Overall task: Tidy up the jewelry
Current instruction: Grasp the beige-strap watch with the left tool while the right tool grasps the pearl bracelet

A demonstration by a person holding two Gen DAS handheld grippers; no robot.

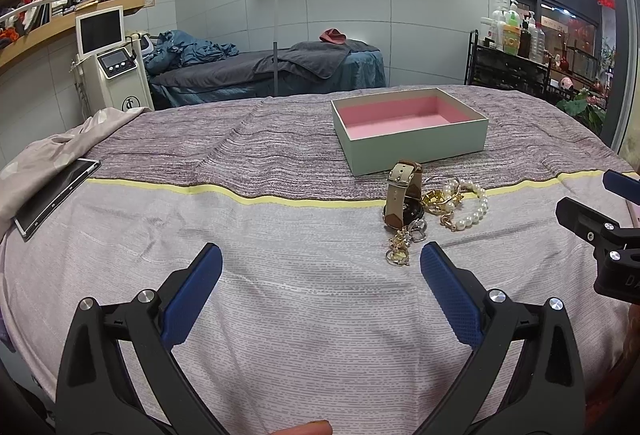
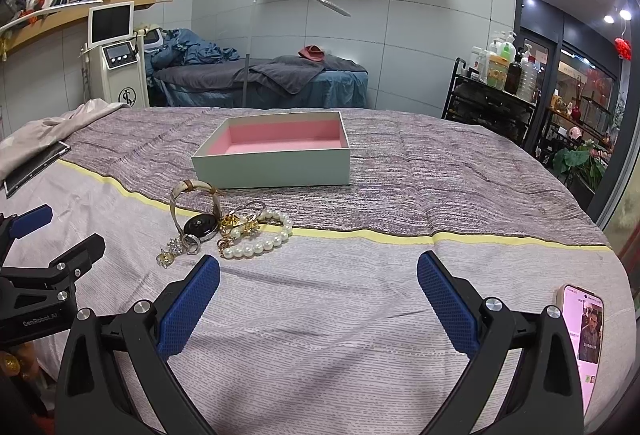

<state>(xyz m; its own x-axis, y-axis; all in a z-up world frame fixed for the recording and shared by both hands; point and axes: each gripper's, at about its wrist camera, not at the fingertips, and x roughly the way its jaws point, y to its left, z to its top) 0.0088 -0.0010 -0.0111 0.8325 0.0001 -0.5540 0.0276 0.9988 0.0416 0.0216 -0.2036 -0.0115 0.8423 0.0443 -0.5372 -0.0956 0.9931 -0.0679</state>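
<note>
A pale green box with a pink lining [image 1: 416,146] [image 2: 276,165] stands open and empty on the bed. In front of it lies a small heap of jewelry: a watch with a beige strap [image 1: 401,195] [image 2: 200,223], a pearl bracelet [image 1: 472,209] [image 2: 256,245], gold chain pieces [image 1: 434,199] [image 2: 236,223] and small sparkly earrings and rings [image 1: 400,249] [image 2: 172,253]. My left gripper [image 1: 320,267] is open and empty, just short and left of the heap. My right gripper [image 2: 318,273] is open and empty, right of the heap.
The bedspread [image 1: 280,275] is grey-lilac with a yellow stripe. A tablet [image 1: 56,197] lies at its left edge beside a crumpled cloth [image 1: 60,147]. A phone [image 2: 586,335] lies at the near right. A massage bed, a machine and a bottle rack stand behind.
</note>
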